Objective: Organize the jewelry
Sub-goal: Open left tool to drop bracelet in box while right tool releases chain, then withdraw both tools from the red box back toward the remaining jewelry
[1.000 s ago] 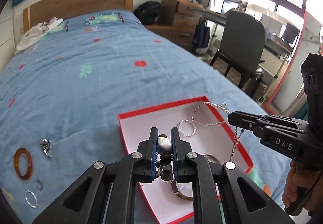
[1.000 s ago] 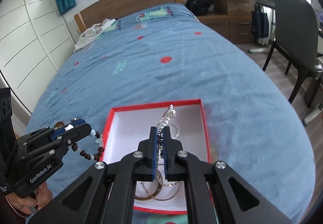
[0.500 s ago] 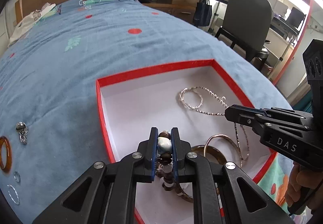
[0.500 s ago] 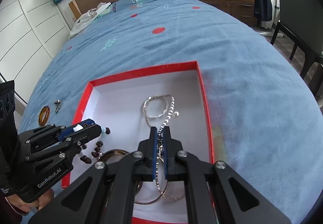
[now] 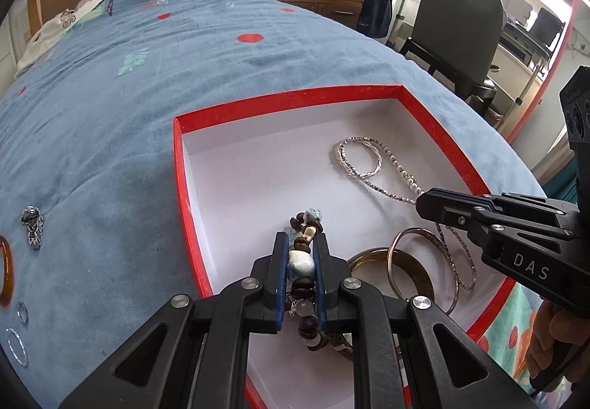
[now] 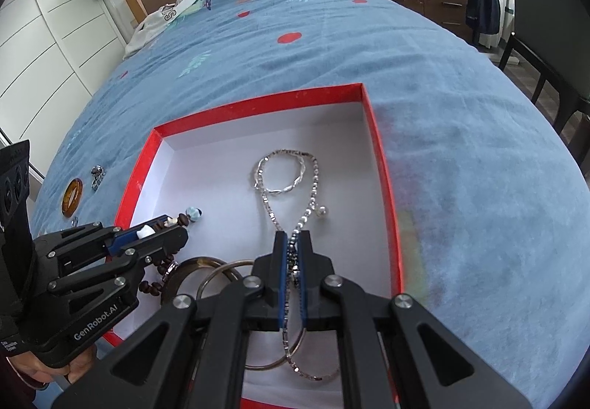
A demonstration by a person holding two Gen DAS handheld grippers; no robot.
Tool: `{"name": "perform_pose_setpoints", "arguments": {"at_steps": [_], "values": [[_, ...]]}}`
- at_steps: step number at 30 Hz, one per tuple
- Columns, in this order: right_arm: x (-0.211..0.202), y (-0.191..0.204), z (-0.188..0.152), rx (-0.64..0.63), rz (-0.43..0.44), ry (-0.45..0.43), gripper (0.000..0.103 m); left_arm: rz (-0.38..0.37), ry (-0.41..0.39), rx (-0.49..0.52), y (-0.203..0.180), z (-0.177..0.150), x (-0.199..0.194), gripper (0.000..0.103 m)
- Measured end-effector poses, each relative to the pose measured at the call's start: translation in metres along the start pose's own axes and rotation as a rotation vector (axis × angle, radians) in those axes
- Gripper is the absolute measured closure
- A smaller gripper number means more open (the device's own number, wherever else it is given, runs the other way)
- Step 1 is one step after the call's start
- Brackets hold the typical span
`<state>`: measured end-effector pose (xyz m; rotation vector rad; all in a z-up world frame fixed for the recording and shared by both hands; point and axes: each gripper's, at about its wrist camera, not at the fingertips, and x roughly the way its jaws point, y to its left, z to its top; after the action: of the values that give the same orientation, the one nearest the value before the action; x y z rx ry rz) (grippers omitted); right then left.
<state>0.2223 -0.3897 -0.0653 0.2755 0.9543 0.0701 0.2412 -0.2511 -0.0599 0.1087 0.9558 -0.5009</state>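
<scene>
In the red box on the bed, your two claws each hold a piece of jewelry. Your left claw is squeezed tight on a bead bracelet with brown, white and pale blue beads; the far end of it rests on the white floor of the box, near the left wall. Your right claw is pinched shut on a silver chain; the chain runs away from the claw and lies in a loop on the box floor, with small pearls along one side. Close to you in the box lie some bangles, a dark wide one and thin silver ones, lying over each other. Outside the box, on the blue blanket to the left, you can see an amber ring, a small silver charm and two little silver rings. A hand holds the left claw's grip. Past the bed stands a dark chair.
</scene>
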Motion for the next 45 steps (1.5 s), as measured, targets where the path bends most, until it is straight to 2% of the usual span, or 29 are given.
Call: {"name": "perform_pose_setpoints", "arguments": {"at_steps": [5,7,11,13,15,18,23,26,27,28,31,45], "values": [[0.0,0.0,0.0,0.001,-0.011,0.007,0.096,0.002,0.002,0.006,0.0,0.0,-0.001,0.088],[-0.001,0.0,0.0,0.003,-0.018,0.009,0.095,0.003,0.001,0.006,0.0,-0.001,-0.003,0.081],[-0.006,-0.001,-0.001,0.008,-0.028,0.01,0.093,0.005,-0.002,0.011,-0.002,-0.001,-0.006,0.076],[-0.011,-0.001,0.0,0.012,-0.032,0.003,0.093,0.007,-0.005,0.01,-0.003,-0.002,-0.01,0.068],[-0.016,-0.002,0.0,0.014,-0.035,-0.003,0.093,0.008,-0.01,0.008,-0.002,-0.002,-0.014,0.065],[-0.026,-0.002,-0.001,0.017,-0.042,-0.016,0.093,0.005,-0.026,0.007,-0.003,-0.001,-0.026,0.064],[-0.046,0.004,-0.002,0.02,-0.059,-0.04,0.092,0.012,-0.066,0.01,-0.005,0.0,-0.052,0.051],[-0.06,0.008,-0.003,0.02,-0.07,-0.054,0.082,0.023,-0.088,0.005,-0.004,-0.003,-0.069,0.043],[-0.066,0.01,-0.004,0.022,-0.073,-0.065,0.075,0.026,-0.095,0.002,-0.003,-0.004,-0.075,0.041],[-0.071,0.011,-0.004,0.023,-0.075,-0.071,0.07,0.029,-0.1,-0.002,-0.002,-0.007,-0.081,0.04],[-0.085,0.018,-0.008,0.02,-0.083,-0.087,0.067,0.041,-0.112,-0.013,0.003,-0.015,-0.097,0.038],[-0.134,0.052,-0.041,0.015,-0.091,-0.115,0.066,0.1,-0.149,-0.035,0.018,-0.064,-0.162,0.038]]}}
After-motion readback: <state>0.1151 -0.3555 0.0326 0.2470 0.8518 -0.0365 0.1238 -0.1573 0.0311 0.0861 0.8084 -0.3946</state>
